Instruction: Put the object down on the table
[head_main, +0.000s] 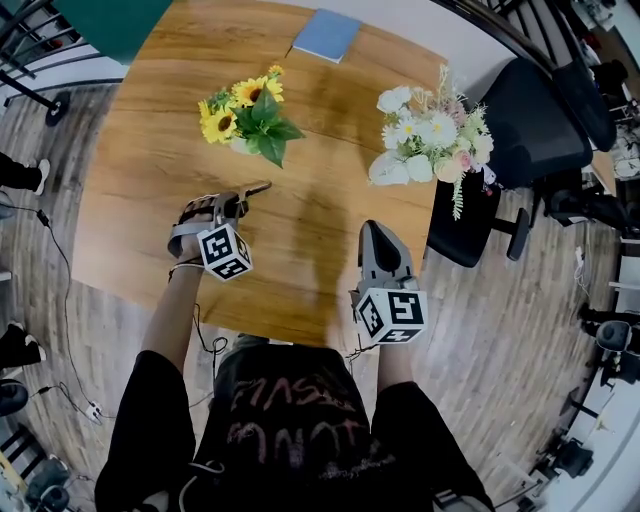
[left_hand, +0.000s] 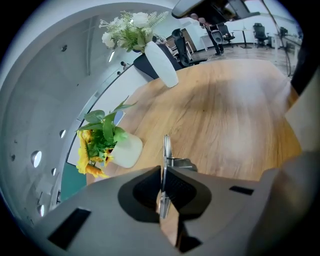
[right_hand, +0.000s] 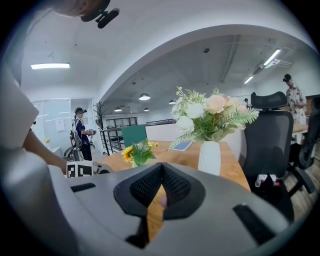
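Observation:
My left gripper (head_main: 243, 200) is over the left part of the wooden table (head_main: 140, 200), shut on a thin flat metal object (head_main: 258, 187) that sticks out past its tips. In the left gripper view that object (left_hand: 166, 147) stands edge-on between the pads of the left gripper (left_hand: 163, 170), with a small metal bracket on its right side. Whether it touches the table I cannot tell. My right gripper (head_main: 372, 228) is near the table's front edge, shut and holding nothing; its pads (right_hand: 172, 187) meet in the right gripper view.
A pot of sunflowers (head_main: 250, 118) stands just beyond the left gripper. A vase of white and pink flowers (head_main: 430, 140) sits at the table's right edge, with a black office chair (head_main: 530, 120) beside it. A blue notebook (head_main: 326, 35) lies at the far edge.

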